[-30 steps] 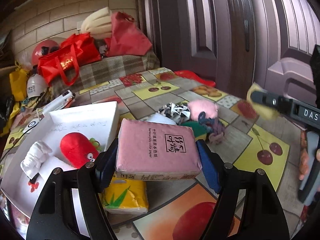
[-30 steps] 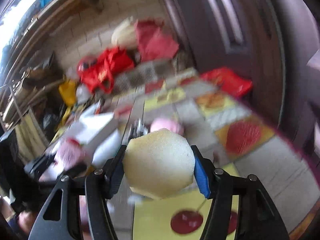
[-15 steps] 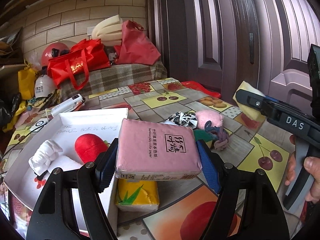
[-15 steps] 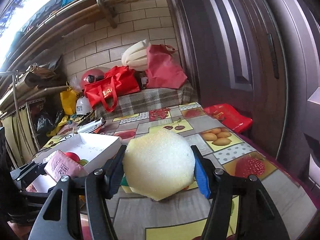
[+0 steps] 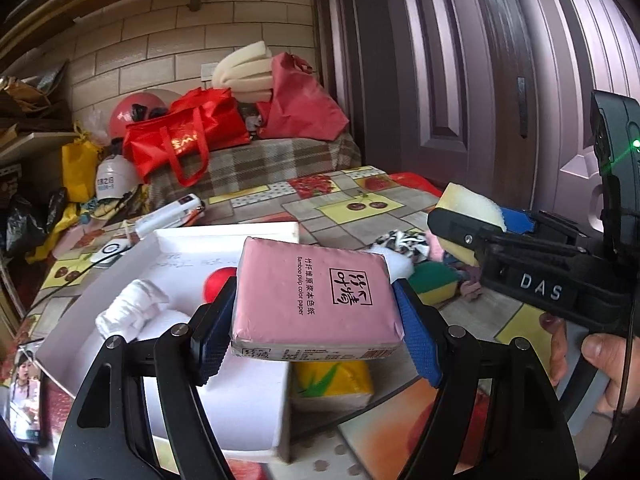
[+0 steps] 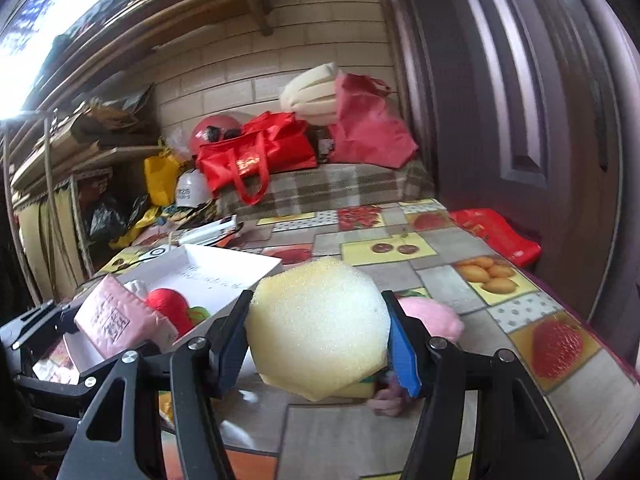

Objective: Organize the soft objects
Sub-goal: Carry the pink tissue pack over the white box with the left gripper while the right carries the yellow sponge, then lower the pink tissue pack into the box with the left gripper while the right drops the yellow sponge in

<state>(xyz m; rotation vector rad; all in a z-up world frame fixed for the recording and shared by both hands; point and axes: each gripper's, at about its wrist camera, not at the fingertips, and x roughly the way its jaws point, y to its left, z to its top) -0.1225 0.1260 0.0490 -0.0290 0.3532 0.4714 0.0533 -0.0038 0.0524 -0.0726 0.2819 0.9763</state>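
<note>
Tissue pack [image 5: 316,296] nearer box [image 5: 224,236], gripper-held.

A messy home storeroom: behind the fruit-print table [image 6: 460,280] sit red bags [image 6: 256,156], helmets [image 6: 214,130] and a brick wall [image 6: 248,76].

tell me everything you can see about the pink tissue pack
The pink tissue pack is a soft, flat, rectangular packet in pink plastic wrap, printed in black with Chinese characters and "Bamboo pulp color paper". The left gripper holds it by its two side edges, blue pads pressing in, lifted and slightly tilted over the near corner of the white box. Nothing else touches it.
</note>
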